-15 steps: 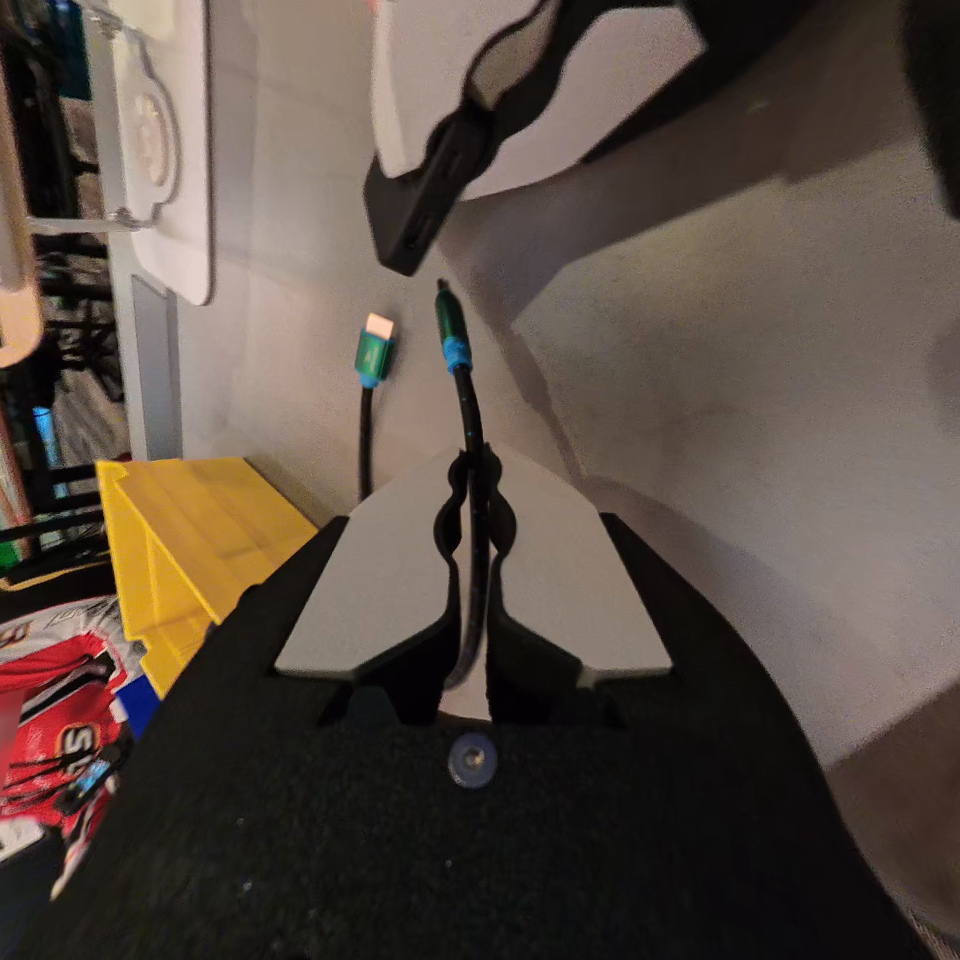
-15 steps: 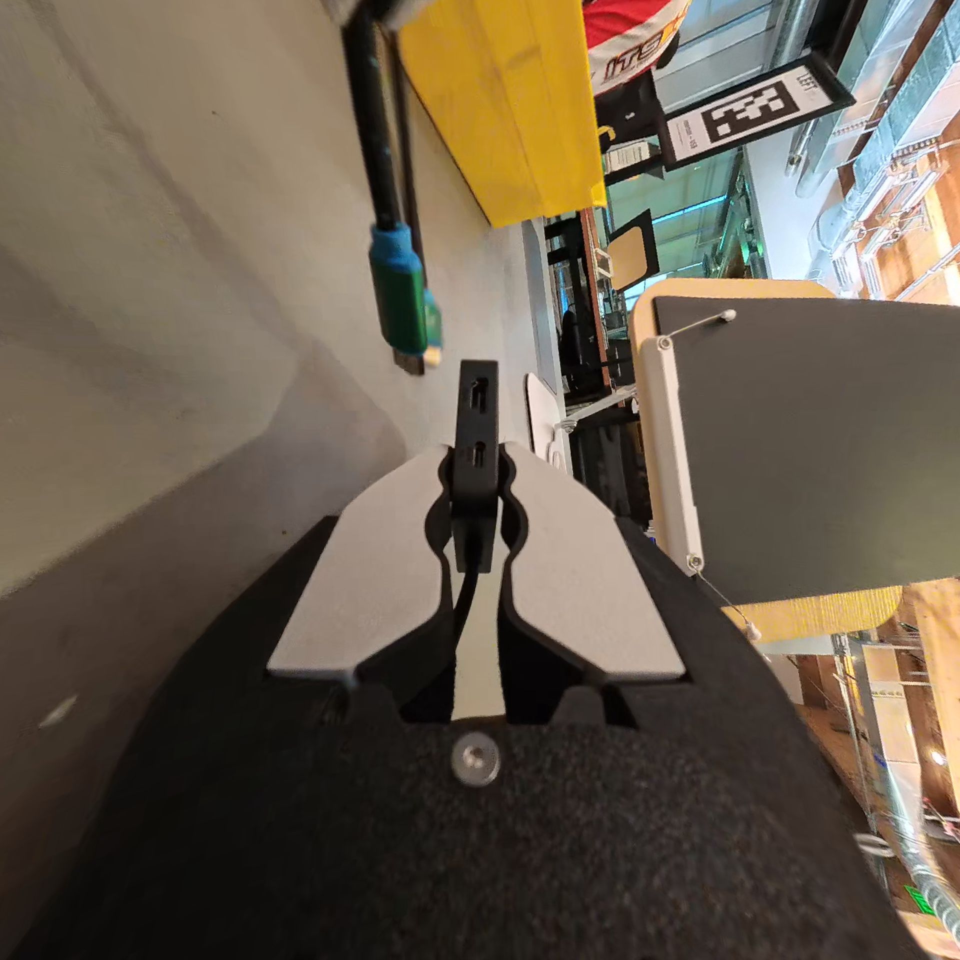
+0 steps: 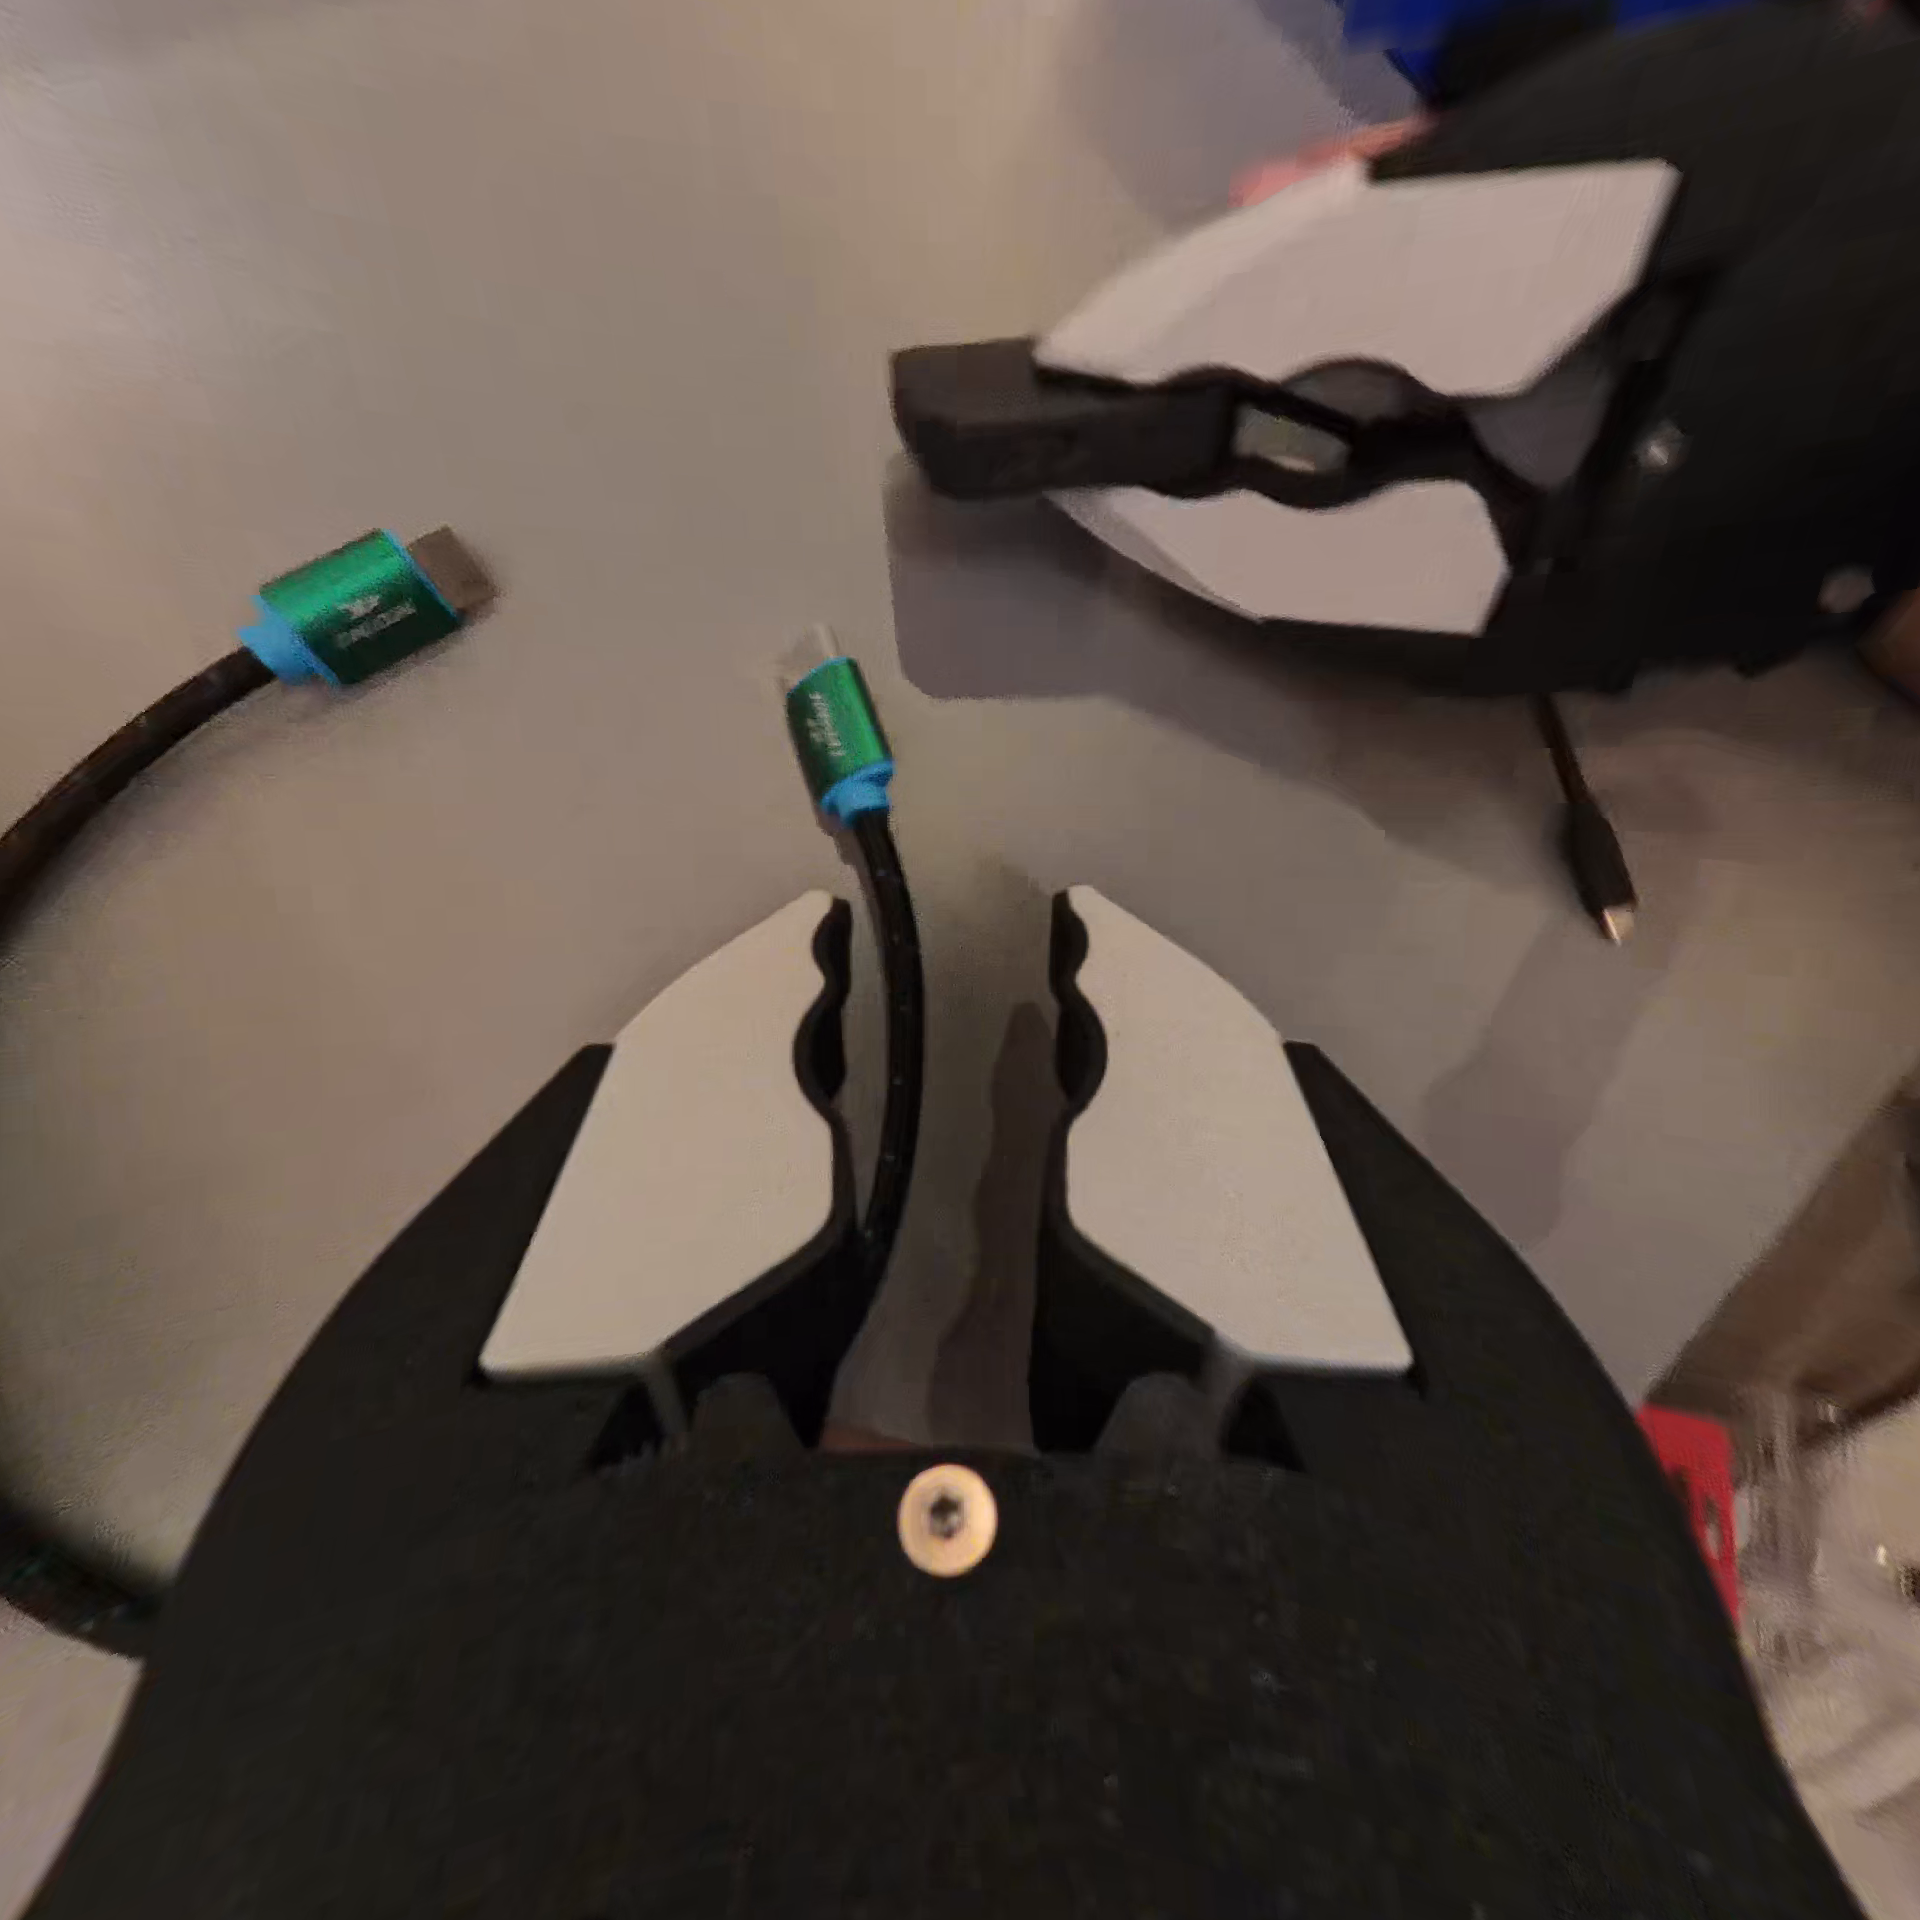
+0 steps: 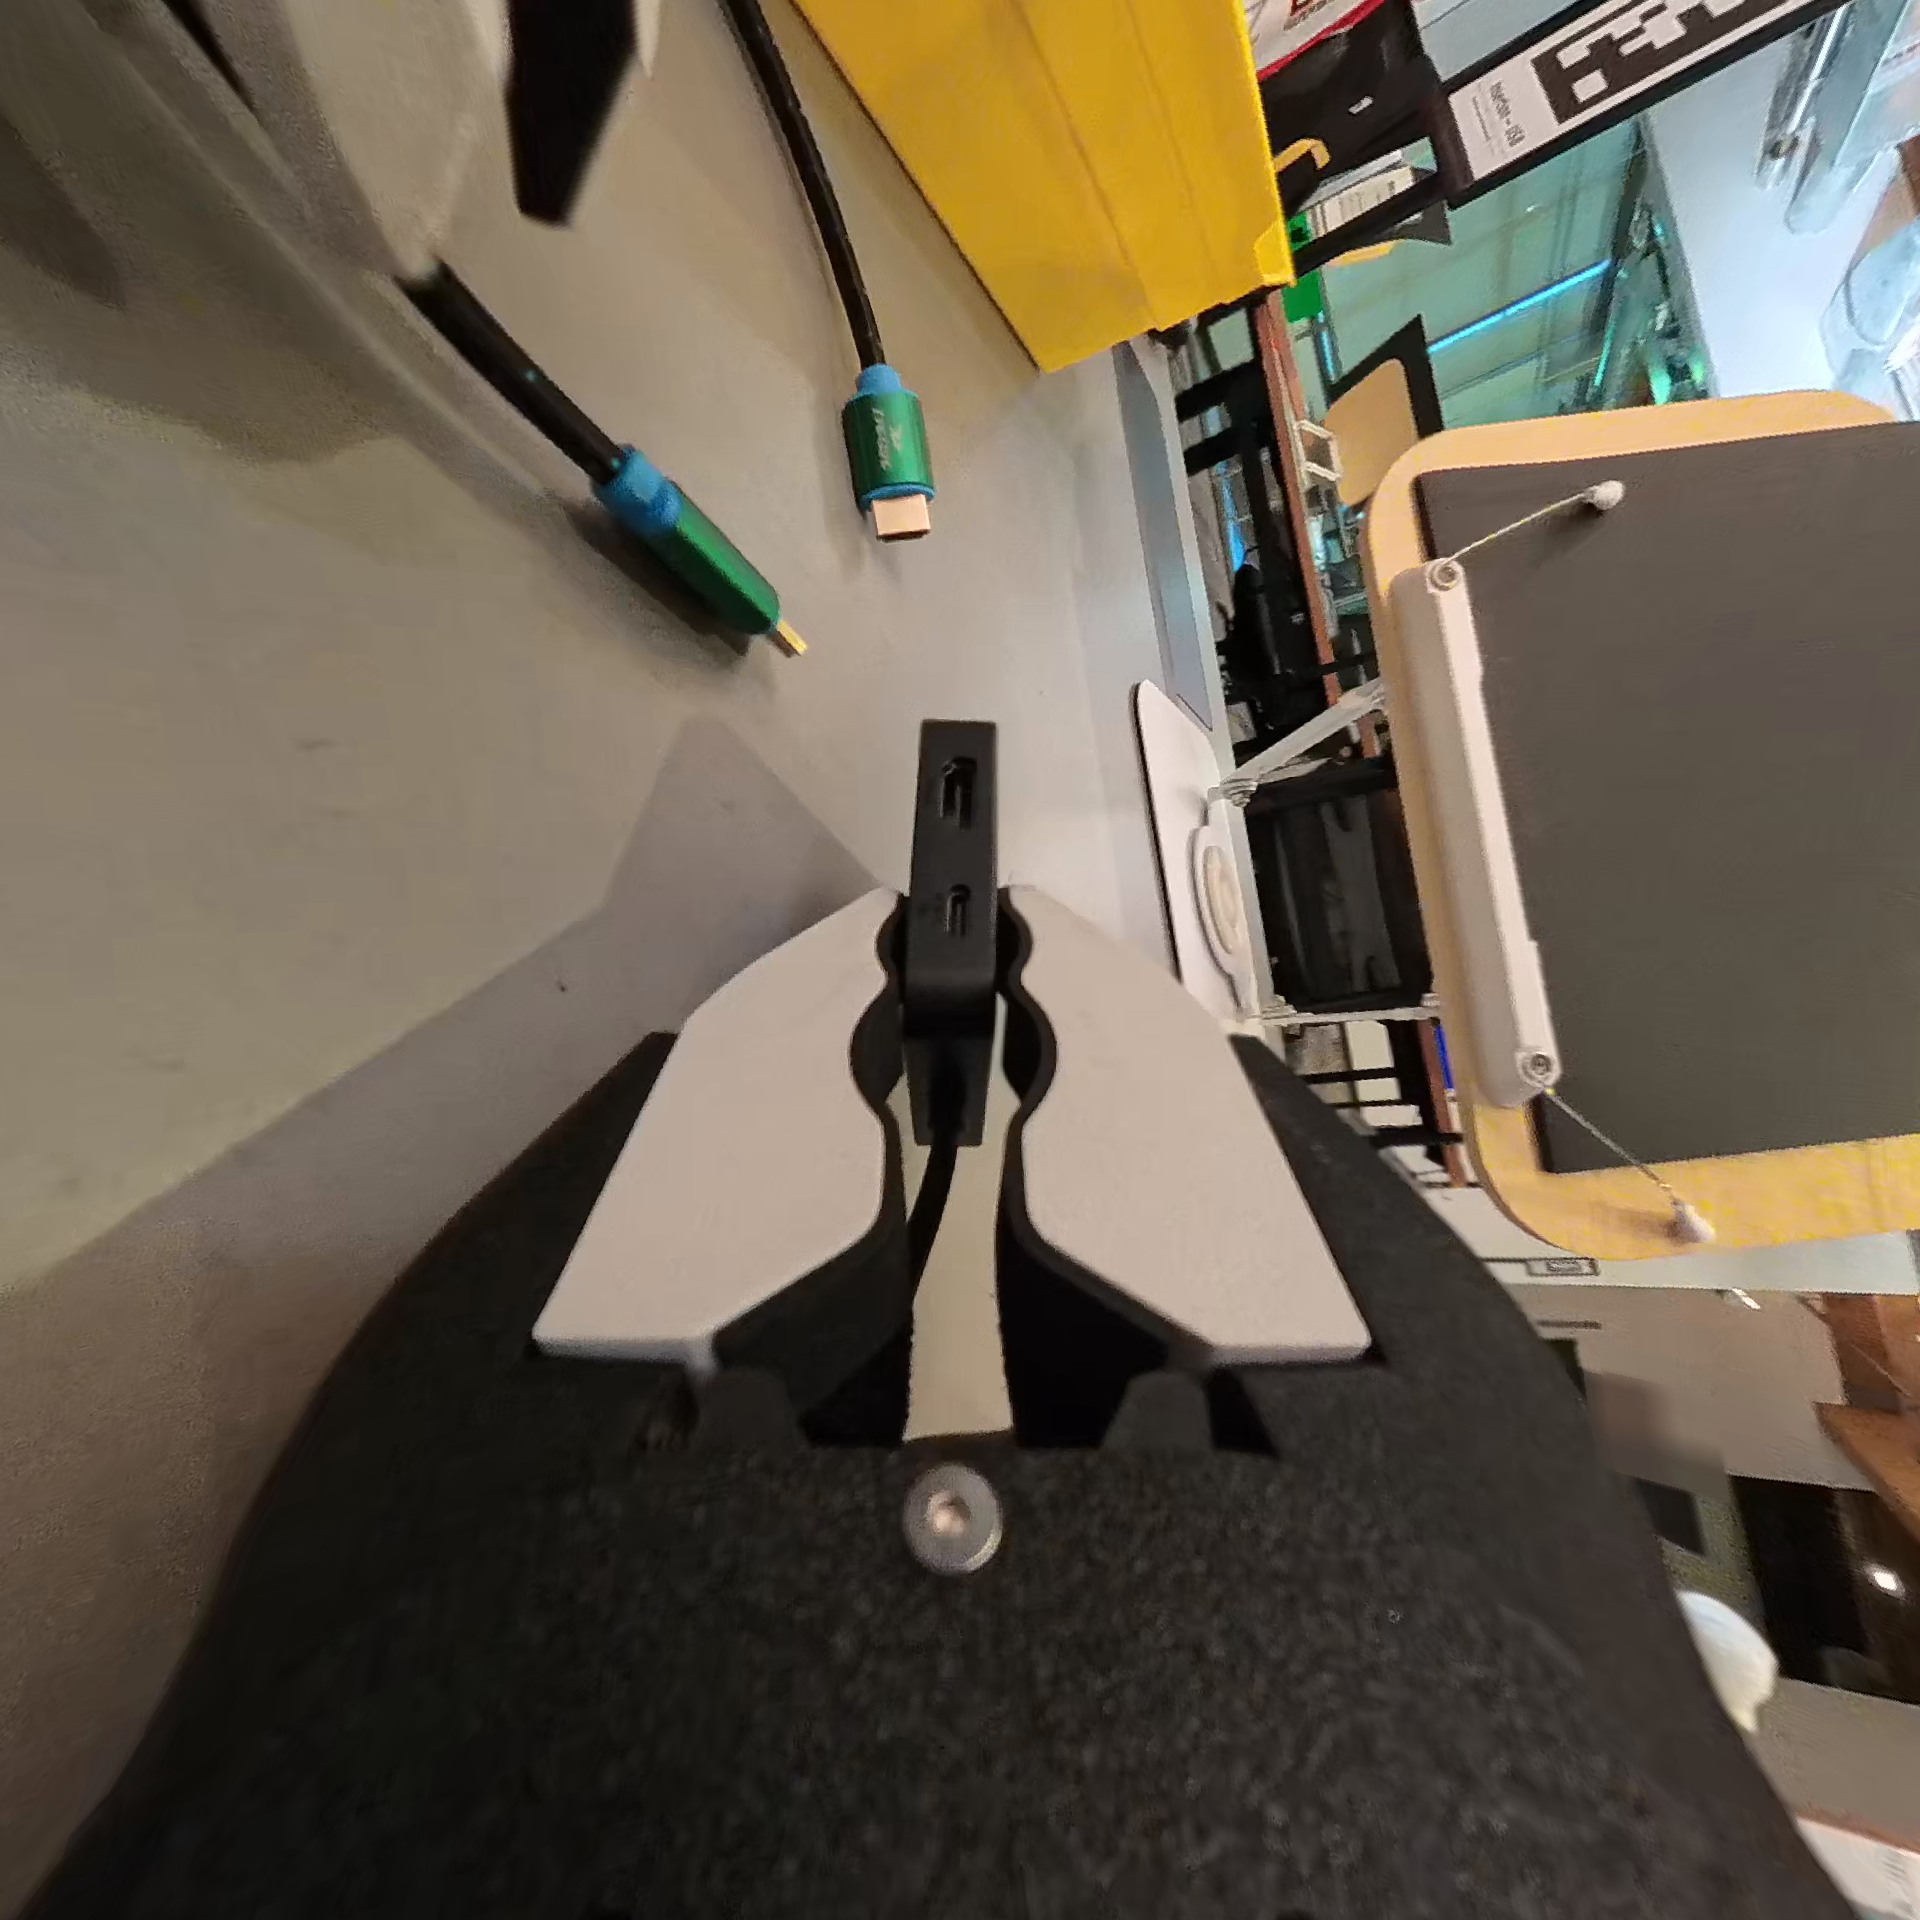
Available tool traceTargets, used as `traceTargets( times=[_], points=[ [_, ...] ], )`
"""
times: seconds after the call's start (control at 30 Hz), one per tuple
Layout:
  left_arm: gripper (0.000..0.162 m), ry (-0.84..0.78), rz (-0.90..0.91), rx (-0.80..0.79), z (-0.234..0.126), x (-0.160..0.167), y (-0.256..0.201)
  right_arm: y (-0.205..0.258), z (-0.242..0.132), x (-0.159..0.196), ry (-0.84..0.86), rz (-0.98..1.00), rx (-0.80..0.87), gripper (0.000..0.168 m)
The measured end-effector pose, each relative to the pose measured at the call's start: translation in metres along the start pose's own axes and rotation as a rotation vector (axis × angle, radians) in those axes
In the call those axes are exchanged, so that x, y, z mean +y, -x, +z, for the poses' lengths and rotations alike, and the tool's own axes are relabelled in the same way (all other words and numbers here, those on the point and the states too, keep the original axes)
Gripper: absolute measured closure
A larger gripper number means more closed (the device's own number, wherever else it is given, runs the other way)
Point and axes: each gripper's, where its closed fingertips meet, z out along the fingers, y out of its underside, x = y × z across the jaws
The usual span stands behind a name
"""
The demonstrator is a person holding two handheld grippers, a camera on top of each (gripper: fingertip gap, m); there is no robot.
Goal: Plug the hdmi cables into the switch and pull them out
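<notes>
My right gripper (image 4: pixel 951 914) clamped the black switch (image 4: pixel 954 831), ports facing the 2 unplugged HDMI plugs (image 3: pixel 836 727) on the tabletop (image 3: pixel 623 260); my left gripper (image 3: pixel 951 914) stood open around 1 cable.

In the left wrist view, the green plug (image 3: pixel 355 619) at 9 o'clock carries a pale brand mark and a line of small letters along its shell. The second green plug (image 3: pixel 837 729), near the centre, has pale lettering too, blurred. The black switch (image 3: pixel 1023 434) at 1 o'clock shows a faint mark too smeared to make out.

In the right wrist view, the far plug (image 4: pixel 886 453) at 12 o'clock bears the same pale mark. At 1 o'clock stands a black-and-white marker sign (image 4: pixel 1652 57) with small print below its square pattern.
</notes>
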Motion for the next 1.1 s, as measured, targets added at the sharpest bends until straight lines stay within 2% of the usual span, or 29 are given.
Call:
traceTargets(
  times=[0.07,0.2,0.23,0.3,0.33,0.53,0.63,0.8,0.9,1.1],
  points=[
    [0.117,0.007,-0.041,-0.074,0.006,-0.002,0.013,0.003,0.001,-0.001,-0.008,0.019,-0.018,0.155],
    [0.118,0.061,-0.119,-0.093,0.020,0.004,0.018,0.008,0.001,-0.005,-0.017,0.014,-0.039,0.155],
    [0.126,0.058,-0.091,-0.094,0.024,0.004,0.015,0.009,0.001,-0.006,-0.020,0.017,-0.044,0.155],
    [0.154,0.035,0.020,-0.152,0.029,0.005,0.013,0.010,0.000,-0.008,-0.026,0.021,-0.049,0.155],
    [0.154,0.024,0.067,-0.184,0.030,0.004,0.012,0.011,0.000,-0.008,-0.027,0.023,-0.052,0.155],
    [0.155,0.048,0.158,-0.141,0.032,0.004,0.007,0.010,0.000,-0.008,-0.028,0.029,-0.054,0.155],
    [0.156,0.101,0.448,-0.317,0.023,0.006,0.016,0.009,-0.001,-0.007,-0.014,-0.001,-0.042,0.155],
    [0.156,0.054,0.702,-0.487,0.000,-0.013,0.007,0.008,-0.001,-0.009,-0.002,-0.021,-0.034,0.155],
    [0.156,0.054,0.773,-0.546,-0.009,-0.023,0.003,0.007,0.000,-0.009,0.017,-0.015,-0.017,0.155],
    [0.156,0.083,0.731,-0.500,-0.005,-0.019,0.001,0.006,0.000,-0.011,0.022,-0.062,0.013,0.155]
  ],
)
